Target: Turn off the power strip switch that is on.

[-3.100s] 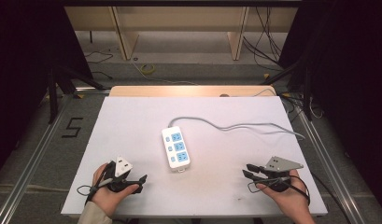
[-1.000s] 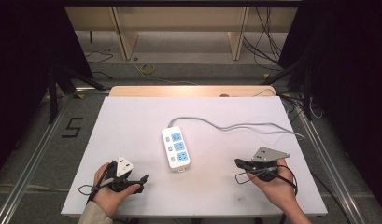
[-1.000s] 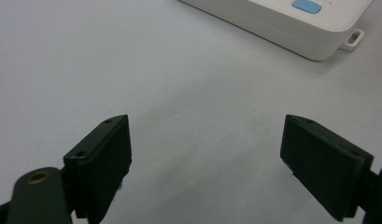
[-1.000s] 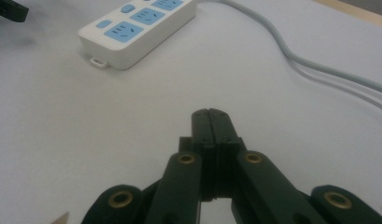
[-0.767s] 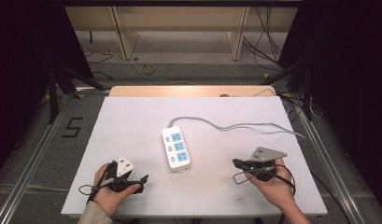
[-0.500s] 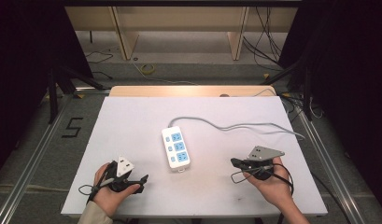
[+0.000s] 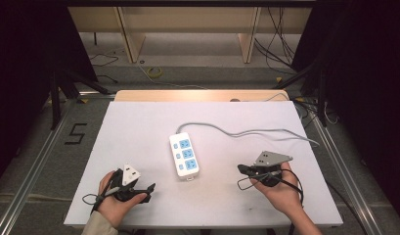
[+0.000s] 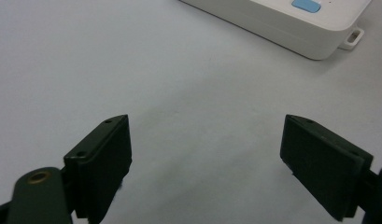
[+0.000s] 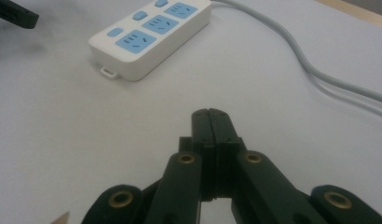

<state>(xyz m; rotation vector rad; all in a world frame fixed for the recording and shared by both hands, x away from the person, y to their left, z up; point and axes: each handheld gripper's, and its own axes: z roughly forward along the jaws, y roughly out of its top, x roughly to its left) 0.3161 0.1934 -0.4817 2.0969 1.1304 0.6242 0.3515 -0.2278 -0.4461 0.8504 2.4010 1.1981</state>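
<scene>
Grippers (image 7: 151,188) (image 7: 241,169) flank power strip (image 7: 184,155), table (image 7: 139,122) margins bare.

Smooth plastic on a matt white bench

The power strip (image 9: 150,37) looks like shiny white plastic with blue parts, its cord (image 7: 246,132) like grey rubber. The bench (image 7: 139,132) looks dull and smooth. Both tongs (image 9: 210,116) (image 8: 205,163) look like dull black plastic.

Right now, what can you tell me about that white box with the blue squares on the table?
It is a power strip, white and plastic-looking, with three blue sockets and small blue buttons. It lies flat mid-table on the white table, nothing plugged in. Its grey cable snakes away to the right. A small loop sticks out at its near end. Neither gripper touches it.
</scene>
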